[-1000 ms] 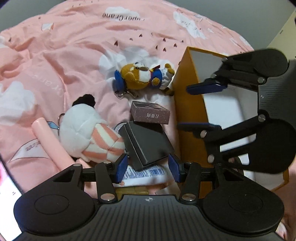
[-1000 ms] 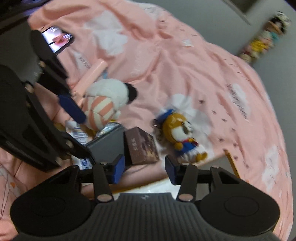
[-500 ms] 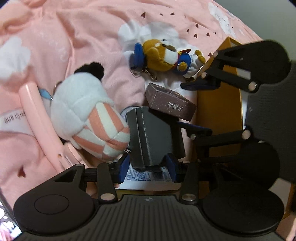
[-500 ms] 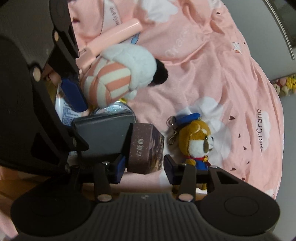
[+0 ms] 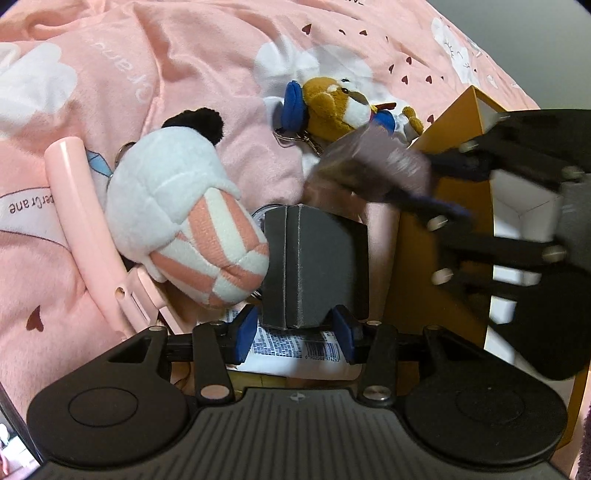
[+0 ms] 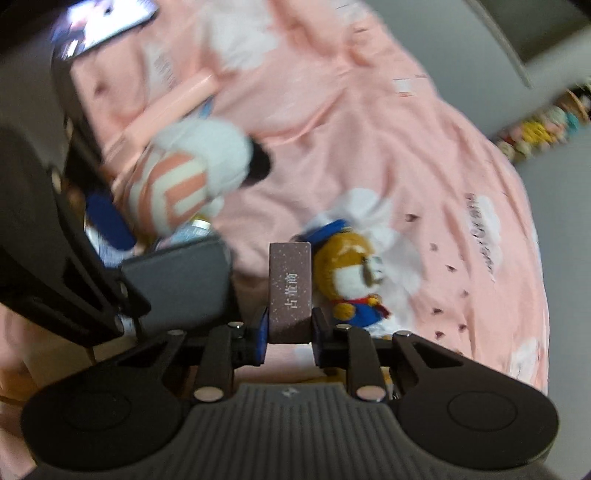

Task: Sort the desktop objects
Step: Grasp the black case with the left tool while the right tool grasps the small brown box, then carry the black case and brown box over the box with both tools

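Observation:
My left gripper (image 5: 294, 332) straddles the near end of a dark grey box (image 5: 314, 258) on the pink bedspread. Its blue pads lie against the box's sides while the jaws are opening slightly. My right gripper (image 6: 290, 328) has its jaws closing, pads pressed on a small brown box (image 6: 290, 288) with white characters. In the left wrist view that brown box (image 5: 376, 166) is blurred beside the orange storage box (image 5: 417, 280). A white plush with pink stripes (image 5: 184, 206) touches the grey box's left side. A brown dog plush (image 5: 343, 107) lies farther back.
A pink tube (image 5: 85, 221) lies left of the striped plush. A white barcode packet (image 5: 291, 349) lies under the grey box. A lit phone (image 6: 107, 22) rests on the bedspread at the far left. The orange box's white inside (image 5: 517, 214) shows behind the right gripper.
The left gripper came down around the grey box. The right gripper's jaws narrowed onto the brown box, which now stands on edge between its pads, away from the grey box.

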Demonstrator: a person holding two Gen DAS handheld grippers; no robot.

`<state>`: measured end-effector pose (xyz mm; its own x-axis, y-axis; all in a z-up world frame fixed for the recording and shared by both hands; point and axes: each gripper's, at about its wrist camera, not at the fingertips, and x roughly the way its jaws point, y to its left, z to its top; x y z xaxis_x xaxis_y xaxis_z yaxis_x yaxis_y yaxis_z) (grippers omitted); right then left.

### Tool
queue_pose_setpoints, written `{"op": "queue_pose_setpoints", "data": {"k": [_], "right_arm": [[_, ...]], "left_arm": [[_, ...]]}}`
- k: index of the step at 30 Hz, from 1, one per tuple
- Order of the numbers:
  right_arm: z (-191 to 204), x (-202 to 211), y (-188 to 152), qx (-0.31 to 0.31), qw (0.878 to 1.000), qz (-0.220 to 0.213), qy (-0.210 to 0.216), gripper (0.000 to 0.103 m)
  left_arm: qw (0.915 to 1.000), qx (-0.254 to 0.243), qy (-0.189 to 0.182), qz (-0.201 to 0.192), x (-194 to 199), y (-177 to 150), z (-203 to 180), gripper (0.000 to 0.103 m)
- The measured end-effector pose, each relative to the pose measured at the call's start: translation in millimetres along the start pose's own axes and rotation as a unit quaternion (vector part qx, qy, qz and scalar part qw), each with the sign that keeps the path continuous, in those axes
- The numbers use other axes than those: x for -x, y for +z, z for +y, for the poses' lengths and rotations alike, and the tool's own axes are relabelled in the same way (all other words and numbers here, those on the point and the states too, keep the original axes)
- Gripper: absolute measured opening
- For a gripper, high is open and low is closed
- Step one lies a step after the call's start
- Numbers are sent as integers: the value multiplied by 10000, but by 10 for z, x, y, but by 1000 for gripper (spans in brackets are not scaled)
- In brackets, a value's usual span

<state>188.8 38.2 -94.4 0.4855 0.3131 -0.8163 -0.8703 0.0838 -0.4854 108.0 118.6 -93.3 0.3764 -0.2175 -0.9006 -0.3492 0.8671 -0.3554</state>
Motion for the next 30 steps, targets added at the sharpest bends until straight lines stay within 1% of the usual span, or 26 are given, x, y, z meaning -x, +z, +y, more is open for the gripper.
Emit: {"op": "queue_pose_setpoints", "data": {"k": [2,4,7,8,10,12,13,16,17,19,21,23,24,28,30], "right_arm": [[-61,168,-24,-328,9992,-199,-86,24],[-167,394,-38,-732,9961,-491,-92,24],[-323,735,-116,-1479,9850,-869,-188,24],[-381,850,-158,-1741,9794,-993,-227,24],[-473,1087,-298,-2324,9645,-1223,-266,24],[-535,1237,-455,-2834,9497,-1297,-300,24],[-555,1299,-549,-3089,9414,-1306,-353,24],[-543,1476,-825,-3602,9232,-1230,-537,24],[-516,1498,-925,-3773,9171,-1127,-624,24],[-433,1527,-1102,-4004,9092,-903,-693,24],[-327,1494,-1282,-4283,8986,-718,-632,24],[-235,1435,-1430,-4559,8860,-688,-496,24],[-174,1406,-1498,-4724,8778,-682,-419,24],[7,1309,-1662,-5081,8589,-558,-301,24],[73,1262,-1713,-5240,8498,-499,-281,24]], "left_arm": [[10000,-4,0,8,-3,-3,-4,53],[10000,-1,-11,21,-3,-4,-2,54],[10000,22,-51,58,-14,7,17,57],[10000,37,-66,62,-18,10,26,57],[9999,42,-95,73,-25,13,33,57],[9999,43,-130,80,-44,14,42,59],[9998,53,-160,80,-62,18,47,60],[9996,90,-247,71,-86,15,65,61],[9995,103,-276,63,-88,4,54,61],[9995,116,-308,41,-107,4,47,61],[9996,73,-280,-36,-98,-6,22,57],[9996,-19,-248,-122,-56,-37,-14,53],[9996,-39,-242,-172,-30,-55,-28,52],[9981,-303,-218,-490,120,-112,-136,45],[9963,-476,-183,-688,204,-133,-200,43]]}}
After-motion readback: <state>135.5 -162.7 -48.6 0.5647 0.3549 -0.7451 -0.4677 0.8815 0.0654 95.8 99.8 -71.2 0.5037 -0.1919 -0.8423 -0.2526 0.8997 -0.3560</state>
